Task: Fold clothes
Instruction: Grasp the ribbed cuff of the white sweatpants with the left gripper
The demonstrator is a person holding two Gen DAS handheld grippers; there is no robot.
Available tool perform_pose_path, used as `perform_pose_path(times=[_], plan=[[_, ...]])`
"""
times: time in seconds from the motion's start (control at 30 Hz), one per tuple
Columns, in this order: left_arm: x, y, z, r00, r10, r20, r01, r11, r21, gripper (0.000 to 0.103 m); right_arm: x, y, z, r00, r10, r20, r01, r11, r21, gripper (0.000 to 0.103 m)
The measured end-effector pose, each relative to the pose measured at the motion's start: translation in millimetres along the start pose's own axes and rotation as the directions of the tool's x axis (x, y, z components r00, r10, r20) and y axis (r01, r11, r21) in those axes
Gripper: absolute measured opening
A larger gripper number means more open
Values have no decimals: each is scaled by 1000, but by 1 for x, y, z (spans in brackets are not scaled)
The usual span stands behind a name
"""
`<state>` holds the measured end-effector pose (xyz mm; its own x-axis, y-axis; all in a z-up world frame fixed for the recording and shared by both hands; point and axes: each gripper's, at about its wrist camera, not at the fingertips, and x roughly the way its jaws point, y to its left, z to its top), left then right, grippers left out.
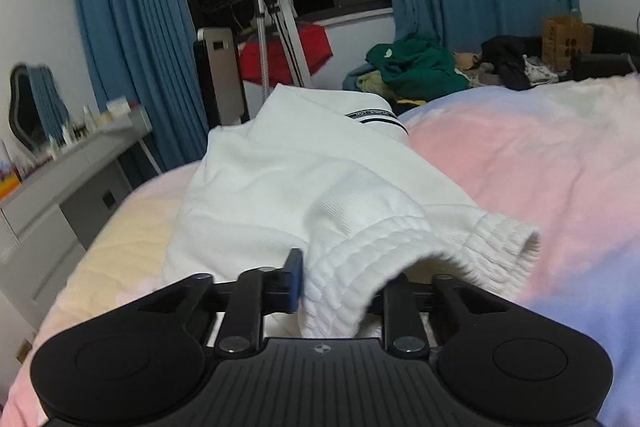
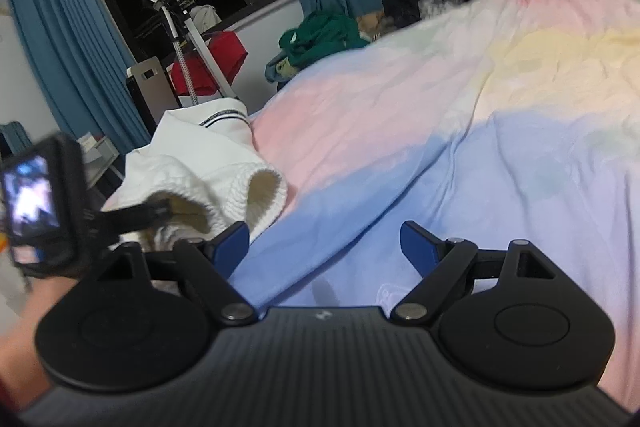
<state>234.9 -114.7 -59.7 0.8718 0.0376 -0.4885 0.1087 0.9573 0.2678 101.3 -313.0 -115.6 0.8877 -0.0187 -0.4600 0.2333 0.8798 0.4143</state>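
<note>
A white knit garment (image 1: pixel 288 179) with a dark-striped band lies bunched on the pastel bedspread (image 1: pixel 520 167), near the bed's left edge. My left gripper (image 1: pixel 340 283) is shut on its ribbed hem; the cloth fills the gap between the fingers and hides the right pad. An open ribbed cuff (image 1: pixel 524 247) sticks out to the right. In the right wrist view the same white garment (image 2: pixel 192 155) lies at the left, with the left gripper (image 2: pixel 160 211) biting into its edge. My right gripper (image 2: pixel 326 243) stands open over the blue part of the bedspread (image 2: pixel 400 167), holding nothing.
A heap of clothes with a green top (image 1: pixel 416 67) lies at the bed's far end, beside a cardboard box (image 1: pixel 566 41). A steamer stand (image 1: pixel 276 27) with red cloth stands by the window. A grey dresser (image 1: pixel 60 187) runs along the left. A hand (image 2: pixel 24 327) holds the left gripper.
</note>
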Motion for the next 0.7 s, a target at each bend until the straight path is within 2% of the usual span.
perform_pose_path(times=[0.1,0.2,0.37,0.47,0.57,0.7], plan=[[-32,17,2,999,-26,34,26,1000,2,17,-6,8,-1,999,-10,46,13,998,-60,84],[-69,49,3,996,-55,68,57,998,-33,16,-11,14,0,997,6,78,2,995,-95,84],[-128,124,-8,984,-150,97,164,974,-159,15,-21,29,-3,993,45,110,-24,982,-186,84],[-149,174,-24,979,-189,76,202,948,-246,13,-21,41,-9,994,99,51,-84,968,-238,84],[-147,214,-48,985,-173,16,169,929,-328,11,-24,59,-17,987,159,-14,-156,942,-297,83],[-126,251,-89,981,-189,-36,148,863,-483,11,-28,82,-32,972,212,-106,-236,892,-385,82]])
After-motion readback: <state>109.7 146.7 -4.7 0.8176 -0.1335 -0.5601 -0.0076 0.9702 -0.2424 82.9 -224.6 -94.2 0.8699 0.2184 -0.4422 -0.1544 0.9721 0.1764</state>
